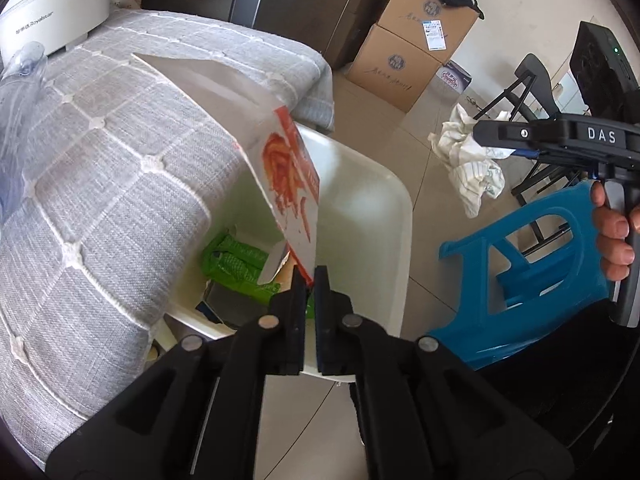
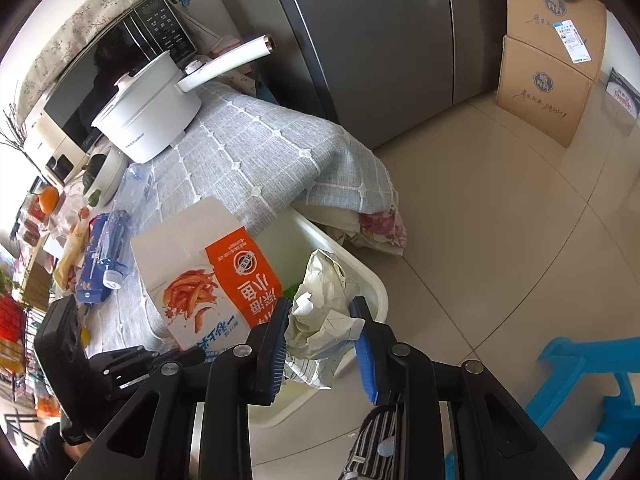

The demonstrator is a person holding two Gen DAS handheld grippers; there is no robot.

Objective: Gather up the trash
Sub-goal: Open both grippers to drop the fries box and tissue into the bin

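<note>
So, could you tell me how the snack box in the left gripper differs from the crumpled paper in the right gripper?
The snack box is flat, stiff card printed orange and white; the crumpled paper is a pale, wrinkled wad. The left gripper pinches the box by one thin edge, jaws nearly together; the right gripper holds the paper with jaws wider apart. Both hang over the white bin.

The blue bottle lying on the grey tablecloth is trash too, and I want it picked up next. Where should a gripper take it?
Grip the blue bottle across the middle of its body, coming from above. It lies on its side on the tablecloth, so the round sides are exposed there.
</note>
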